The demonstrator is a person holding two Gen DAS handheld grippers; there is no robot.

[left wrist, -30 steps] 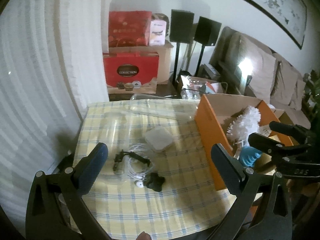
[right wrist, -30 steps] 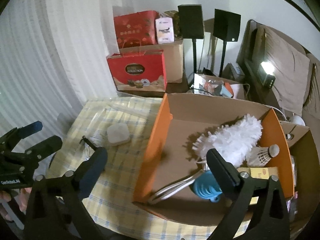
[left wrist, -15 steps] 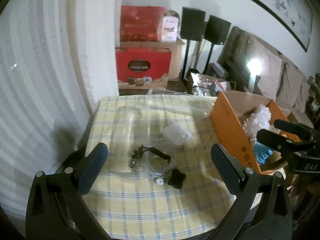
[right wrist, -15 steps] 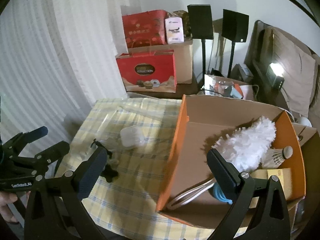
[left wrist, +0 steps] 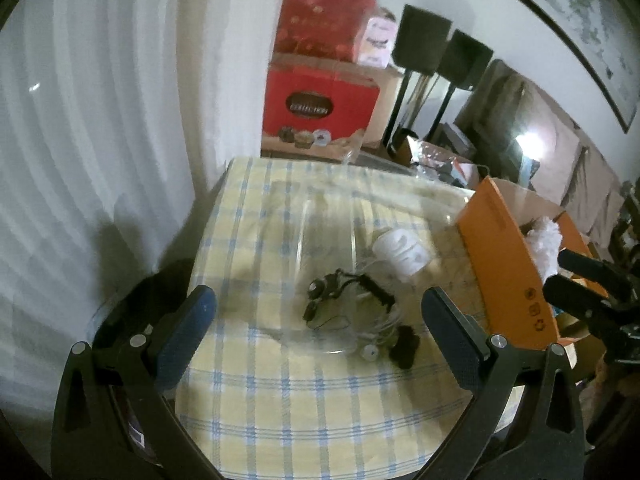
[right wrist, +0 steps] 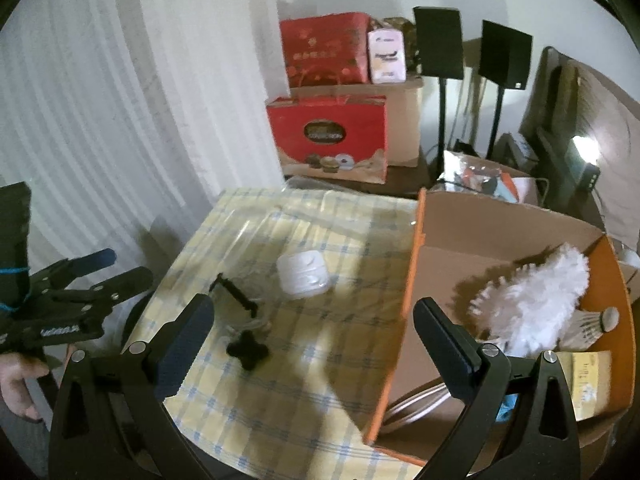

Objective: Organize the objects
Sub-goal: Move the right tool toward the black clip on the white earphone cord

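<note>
Both my cameras have swung left since a second ago, so the orange cardboard box (left wrist: 508, 264) has slid out to 3 o'clock in the left view and the table clutter now sits dead centre.

The stuff to sort: a white square lidded container (right wrist: 303, 276) on the checked tablecloth (left wrist: 304, 400), with a tangle of black earphones and white cable (left wrist: 348, 300) just beside it at its 7 o'clock. A small black cross-shaped piece (right wrist: 247, 350) lies at 5 o'clock of that tangle, with a little white round bit (left wrist: 369, 353) just beside it.

Inside the box I've got a white fluffy duster (right wrist: 532, 300), a shuttlecock (right wrist: 596, 322) at its 4 o'clock against the far wall, and a yellowish packet (right wrist: 588, 380) below that.

My left gripper (left wrist: 316, 320) is spread wide over the earphones, holding nothing. My right gripper (right wrist: 312, 332) is wide too, empty, straddling the box's near wall.

Behind the table at 12 o'clock: red gift boxes (right wrist: 328, 144) and two black speakers on stands (right wrist: 472, 48).
</note>
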